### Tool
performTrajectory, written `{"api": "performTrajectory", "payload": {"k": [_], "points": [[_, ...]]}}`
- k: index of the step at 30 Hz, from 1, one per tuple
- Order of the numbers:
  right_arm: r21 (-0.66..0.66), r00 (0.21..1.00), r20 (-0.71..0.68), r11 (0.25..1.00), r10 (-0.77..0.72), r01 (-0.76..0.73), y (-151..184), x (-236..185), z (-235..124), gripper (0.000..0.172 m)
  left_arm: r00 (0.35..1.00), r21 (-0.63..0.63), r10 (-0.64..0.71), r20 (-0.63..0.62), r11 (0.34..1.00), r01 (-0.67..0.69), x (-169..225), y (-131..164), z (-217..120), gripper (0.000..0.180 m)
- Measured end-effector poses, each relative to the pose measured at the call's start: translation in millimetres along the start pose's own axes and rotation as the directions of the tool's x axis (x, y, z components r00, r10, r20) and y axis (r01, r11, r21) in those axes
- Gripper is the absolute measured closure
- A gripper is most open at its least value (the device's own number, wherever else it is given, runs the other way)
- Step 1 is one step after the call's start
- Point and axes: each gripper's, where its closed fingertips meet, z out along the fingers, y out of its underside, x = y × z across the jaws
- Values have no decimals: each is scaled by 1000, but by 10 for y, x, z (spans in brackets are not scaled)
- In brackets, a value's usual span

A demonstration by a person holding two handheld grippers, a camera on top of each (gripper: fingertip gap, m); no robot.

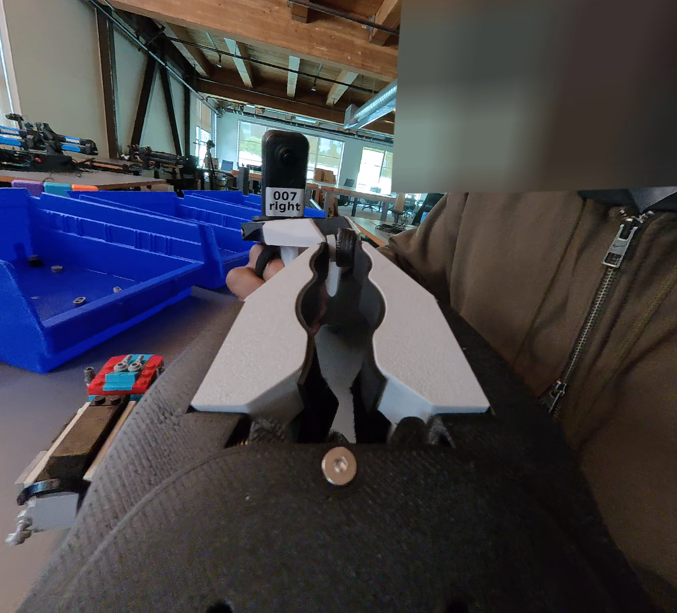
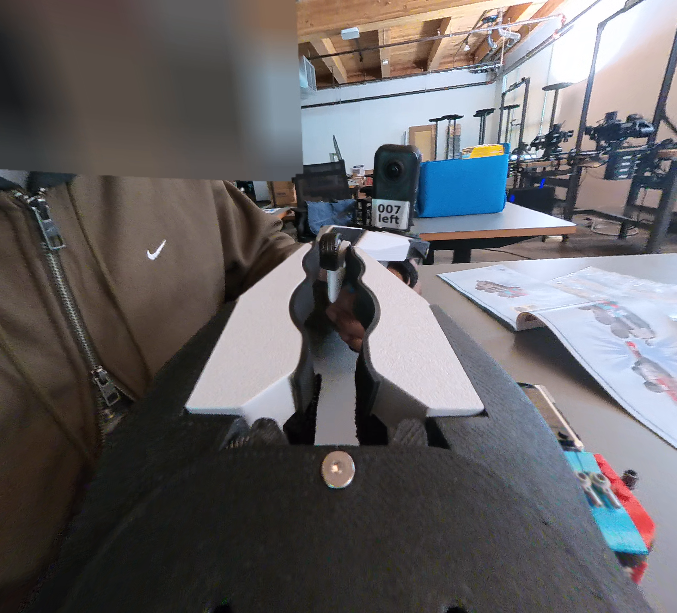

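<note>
Two tools face each other at your chest; both meet at one small black wheel (image 1: 346,247). Your left tool (image 1: 342,251) and right tool (image 2: 335,252) each pinch it; blue bins (image 1: 110,258) sit beside them.

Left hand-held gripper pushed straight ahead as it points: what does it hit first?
The small black wheel between its fingertips, beside a white finger of the right hand-held gripper facing it. Who grips it is unclear.

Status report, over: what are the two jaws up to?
Left gripper and right gripper tip to tip. Small black tyre between the tips; right jaws look closed on it, left unclear. Nothing else between them.
</note>
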Motion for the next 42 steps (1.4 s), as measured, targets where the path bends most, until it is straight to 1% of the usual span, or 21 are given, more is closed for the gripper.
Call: {"api": "performTrajectory", "payload": {"k": [3,4,5,6,7,12,15,20,24,29,33,37,42], "points": [[16,998,21,998,56,-57,-8,0,0,157,999,20,-49,-20,999,50,3,-9,0,166],[20,997,27,997,71,-72,-11,2,-2,162,998,26,-63,-25,998,63,3,-9,1,166],[23,996,31,996,83,-84,-13,4,-4,157,997,31,-75,-29,997,76,0,-10,1,166],[26,995,35,995,96,-97,-13,7,-7,162,996,35,-89,-33,995,90,-2,-12,1,166],[29,993,39,993,109,-110,-15,11,-8,157,994,37,-99,-36,994,100,-4,-12,1,166],[32,990,43,990,135,-137,-17,28,-13,157,994,34,-104,-28,994,105,-18,-11,-2,166],[31,995,6,994,102,-102,-24,60,-11,157,994,46,-111,-8,993,111,-54,-29,-11,166],[-6,993,-121,1000,-9,8,-4,192,-20,155,987,66,-151,48,987,148,-183,-37,-45,166],[-48,981,-174,995,-90,83,8,223,-11,147,984,78,-162,71,985,156,-236,-46,-67,166],[-57,967,-215,991,-133,124,-3,264,-11,154,982,76,-176,75,982,171,-243,-32,-55,166],[-31,974,-200,995,-102,98,-22,275,-25,155,970,91,-236,51,969,231,-243,-34,-50,167],[16,986,-160,999,-38,41,-51,254,-35,156,943,117,-331,-18,936,331,-216,-40,-46,166],[42,991,-130,999,23,-18,-77,254,-29,156,926,132,-375,-50,916,378,-208,-43,-38,166]]}}
